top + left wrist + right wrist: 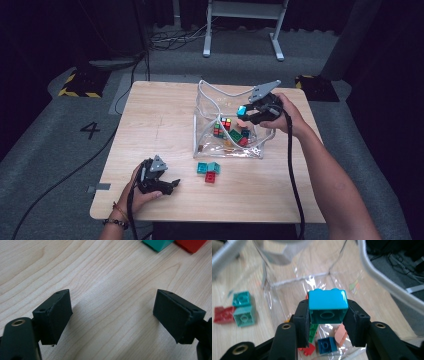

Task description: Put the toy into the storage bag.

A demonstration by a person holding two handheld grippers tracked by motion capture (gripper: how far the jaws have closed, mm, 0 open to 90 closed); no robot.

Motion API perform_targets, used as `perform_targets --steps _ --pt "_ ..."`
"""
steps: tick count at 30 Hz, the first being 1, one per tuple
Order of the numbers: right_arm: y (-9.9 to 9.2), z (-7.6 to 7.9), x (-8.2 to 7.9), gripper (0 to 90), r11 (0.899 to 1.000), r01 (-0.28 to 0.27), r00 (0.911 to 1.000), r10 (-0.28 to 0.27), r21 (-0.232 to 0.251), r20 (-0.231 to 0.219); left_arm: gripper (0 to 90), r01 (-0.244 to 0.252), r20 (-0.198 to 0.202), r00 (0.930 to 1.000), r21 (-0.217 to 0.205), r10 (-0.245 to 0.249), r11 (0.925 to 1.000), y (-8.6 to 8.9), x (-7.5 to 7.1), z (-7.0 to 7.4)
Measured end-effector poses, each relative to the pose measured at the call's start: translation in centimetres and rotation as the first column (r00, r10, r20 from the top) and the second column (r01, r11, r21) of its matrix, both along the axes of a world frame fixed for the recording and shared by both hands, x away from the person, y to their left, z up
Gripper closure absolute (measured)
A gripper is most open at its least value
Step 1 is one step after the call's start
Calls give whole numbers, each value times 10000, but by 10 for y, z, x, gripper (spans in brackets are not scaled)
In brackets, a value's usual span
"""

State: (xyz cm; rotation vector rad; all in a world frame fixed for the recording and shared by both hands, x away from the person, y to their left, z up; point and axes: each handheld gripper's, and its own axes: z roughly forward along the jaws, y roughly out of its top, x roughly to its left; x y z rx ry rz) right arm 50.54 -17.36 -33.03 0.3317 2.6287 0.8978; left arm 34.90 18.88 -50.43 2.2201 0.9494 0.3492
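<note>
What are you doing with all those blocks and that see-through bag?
A person is putting toy blocks into a clear plastic bag on a wooden table. The right gripper is shut on a turquoise block and holds it over the open bag, where several blocks and a small puzzle cube already lie. Three blocks wait on the table beside the bag. The left gripper rests open near them, holding nothing.

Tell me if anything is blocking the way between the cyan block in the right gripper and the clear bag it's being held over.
Nothing visible does. The right gripper holds the cyan block above the open mouth of the clear bag, with only loose blocks lying on the bag's bottom below.
</note>
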Motion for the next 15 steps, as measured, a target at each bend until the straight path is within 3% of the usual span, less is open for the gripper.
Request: perform_targets --steps 2,7,15 --pt "3 -2 1 589 9995 169 9998 -171 -254 -62 156 -1 3 10000 -1 1 10000 0 0 0" --pt "6 -6 6 589 9964 -196 9998 187 -825 -105 156 1 5 10000 0 -1 10000 0 0 0" --pt "1 -7 8 588 9857 -7 9993 -56 -1687 -369 156 0 0 10000 -4 0 10000 0 0 0"
